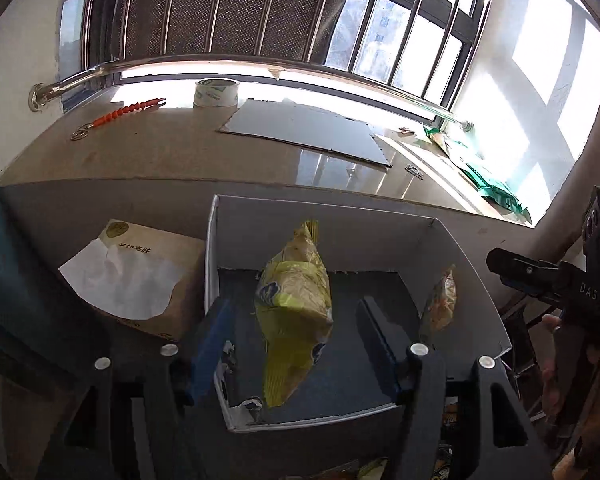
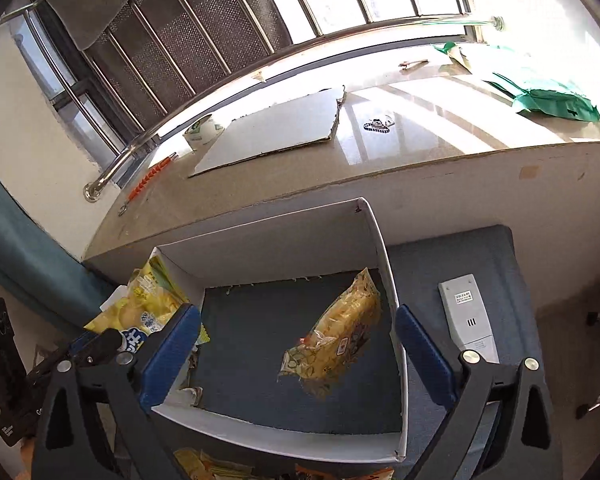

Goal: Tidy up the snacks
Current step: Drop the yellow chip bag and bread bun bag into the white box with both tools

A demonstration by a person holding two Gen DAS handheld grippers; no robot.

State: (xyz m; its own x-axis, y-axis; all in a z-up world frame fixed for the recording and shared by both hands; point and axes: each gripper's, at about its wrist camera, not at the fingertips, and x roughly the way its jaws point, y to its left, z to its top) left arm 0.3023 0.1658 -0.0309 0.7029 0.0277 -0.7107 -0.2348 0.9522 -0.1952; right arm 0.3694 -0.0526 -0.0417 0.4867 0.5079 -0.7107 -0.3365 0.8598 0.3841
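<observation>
A white open-topped box (image 1: 324, 210) stands on a blue surface below a stone sill. In the left wrist view my left gripper (image 1: 292, 308) is open over the box. A yellow-green snack bag (image 1: 294, 320) hangs tilted between its blue pads and touches neither. In the right wrist view my right gripper (image 2: 296, 312) is also open over the box (image 2: 384, 264). An orange-yellow snack bag (image 2: 336, 336) lies between its pads, clear of both. That bag (image 1: 440, 304) shows by the box's right wall. The yellow-green bag (image 2: 148, 308) shows at the left wall.
A tissue box (image 1: 148, 280) sits left of the white box, a grey remote (image 2: 466, 320) to its right. On the sill lie a tape roll (image 1: 216, 93), a cardboard sheet (image 1: 304, 130), an orange beaded tool (image 1: 124, 111) and green packets (image 2: 552, 98). More snack packs show below the box.
</observation>
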